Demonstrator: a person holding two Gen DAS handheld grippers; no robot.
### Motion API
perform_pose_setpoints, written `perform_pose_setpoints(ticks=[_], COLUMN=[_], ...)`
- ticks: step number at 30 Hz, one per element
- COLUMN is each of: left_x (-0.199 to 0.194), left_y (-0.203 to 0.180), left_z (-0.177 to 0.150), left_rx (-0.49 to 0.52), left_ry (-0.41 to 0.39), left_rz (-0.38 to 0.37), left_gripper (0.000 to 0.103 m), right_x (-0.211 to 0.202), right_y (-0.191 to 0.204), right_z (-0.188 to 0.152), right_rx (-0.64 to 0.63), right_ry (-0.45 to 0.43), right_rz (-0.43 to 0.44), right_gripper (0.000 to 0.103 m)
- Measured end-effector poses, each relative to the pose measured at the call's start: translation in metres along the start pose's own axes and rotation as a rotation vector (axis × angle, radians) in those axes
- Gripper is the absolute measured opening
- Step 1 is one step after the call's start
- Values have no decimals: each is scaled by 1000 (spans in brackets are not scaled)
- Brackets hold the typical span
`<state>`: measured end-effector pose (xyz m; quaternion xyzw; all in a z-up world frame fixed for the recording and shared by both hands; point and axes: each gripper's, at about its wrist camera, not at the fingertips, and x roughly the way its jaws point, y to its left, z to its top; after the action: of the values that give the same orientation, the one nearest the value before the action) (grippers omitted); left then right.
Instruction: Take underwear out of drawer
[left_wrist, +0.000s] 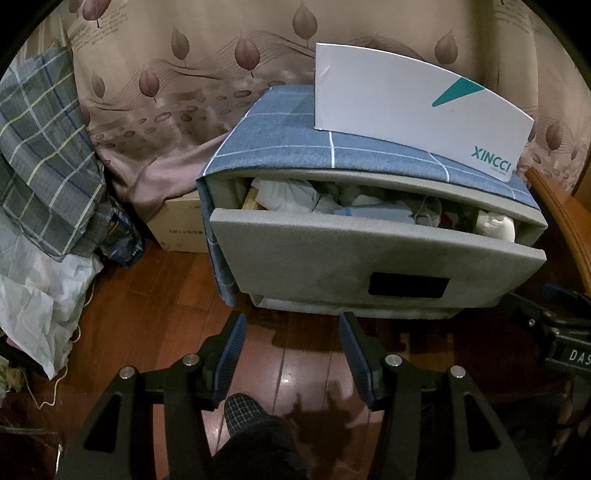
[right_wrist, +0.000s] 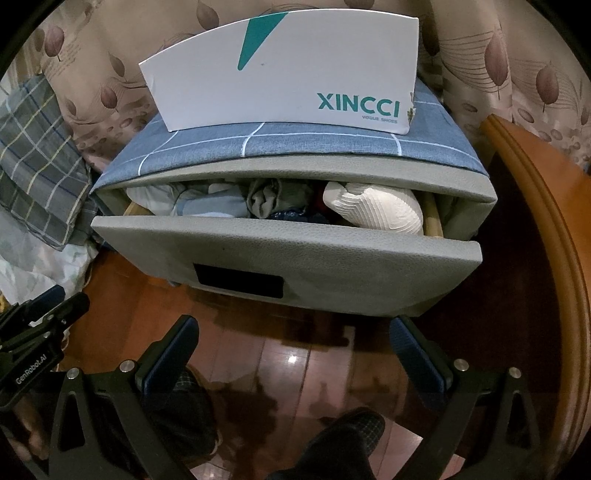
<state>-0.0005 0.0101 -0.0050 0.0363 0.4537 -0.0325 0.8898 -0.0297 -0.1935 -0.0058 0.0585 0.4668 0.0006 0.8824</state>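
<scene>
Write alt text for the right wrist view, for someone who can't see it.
A grey drawer stands partly pulled open, stuffed with crumpled clothes, below a blue checked cloth and a white XINCCI shoe box. The right gripper hangs open and empty over the wooden floor in front.

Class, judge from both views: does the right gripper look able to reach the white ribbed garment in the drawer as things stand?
Probably yes. The drawer is pulled partly open, the white ribbed garment lies on top at its right end, and the right gripper hangs open with nothing between.
</scene>
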Motion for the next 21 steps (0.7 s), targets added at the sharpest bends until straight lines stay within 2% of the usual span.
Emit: perform_pose_setpoints(ticks=[10,14,18,21], left_x=[-3,-4,-9,-12], left_y=[1,1,-1,-6], left_z=[2,4,8,12], left_rx=[20,46,125,248], left_ry=[-15,-11,-25,-42], left_rz=[30,12,-45,-78], left_gripper=[54,54,54,54], right_x=[1,2,2,2], right_y=[-3,-4,-5,-7], right_z=[0,1,1,1], right_rx=[12,16,16,25], right_ry=[6,11,9,9], right_rz=[10,15,14,20], right_gripper=[102,102,102,102])
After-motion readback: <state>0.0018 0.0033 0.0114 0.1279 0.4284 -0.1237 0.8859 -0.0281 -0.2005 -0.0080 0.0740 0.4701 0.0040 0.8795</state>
